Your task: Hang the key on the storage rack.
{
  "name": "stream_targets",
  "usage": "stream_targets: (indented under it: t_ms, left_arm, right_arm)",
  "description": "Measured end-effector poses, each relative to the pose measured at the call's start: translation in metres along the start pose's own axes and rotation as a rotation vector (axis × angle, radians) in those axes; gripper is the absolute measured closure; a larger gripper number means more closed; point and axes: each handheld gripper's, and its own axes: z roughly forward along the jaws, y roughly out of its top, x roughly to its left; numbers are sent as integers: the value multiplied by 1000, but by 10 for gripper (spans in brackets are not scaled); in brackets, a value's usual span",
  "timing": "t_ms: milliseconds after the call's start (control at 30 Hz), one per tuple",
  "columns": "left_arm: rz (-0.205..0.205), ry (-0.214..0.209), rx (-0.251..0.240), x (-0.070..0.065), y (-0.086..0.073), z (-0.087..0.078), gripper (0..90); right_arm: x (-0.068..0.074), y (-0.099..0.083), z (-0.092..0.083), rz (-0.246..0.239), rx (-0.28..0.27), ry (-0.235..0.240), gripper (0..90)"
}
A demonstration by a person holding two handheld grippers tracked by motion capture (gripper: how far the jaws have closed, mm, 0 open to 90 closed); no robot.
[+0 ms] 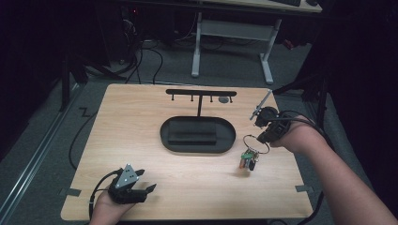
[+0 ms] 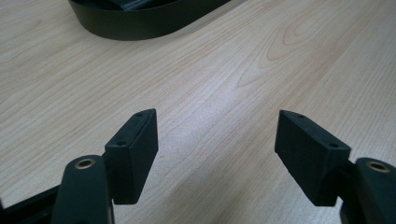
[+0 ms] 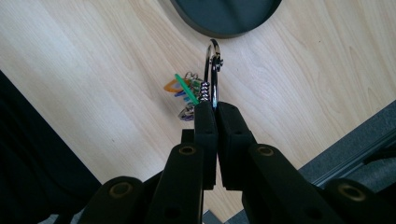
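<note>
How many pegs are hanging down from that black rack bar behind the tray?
4 show in the high view under the black rack bar: far left, left of the post, right of the post, far right. A grey blob near the right end might hide another.

Light: bright on the bench (image 1: 141, 140), room around it dark.
Glare: pale sheen on the wood in the left gripper view.
Focus: near claws soft.

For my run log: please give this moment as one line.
left tool: open, empty, over table | right tool: shut on key ring | keys: hanging | tray: empty
</note>
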Motion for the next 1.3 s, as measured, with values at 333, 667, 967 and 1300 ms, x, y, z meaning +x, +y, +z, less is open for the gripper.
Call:
stream_targets:
  t_ms: [333, 667, 967, 1300]
  left_arm:
    - [-6, 2, -4, 1, -1, -1, 303]
    - [-6, -1, -2, 1, -1, -1, 304]
    - [-3, -5, -4, 1, -1, 0, 303]
    - [-6, -4, -9, 2, -2, -1, 303]
  right_arm:
    - [-7, 10, -21, 22, -23, -5, 877]
    - [-6, 19, -20, 10, -30, 6, 877]
    - [-6, 33, -30, 18, -43, -13, 877]
    - [-10, 55, -32, 21, -54, -27, 877]
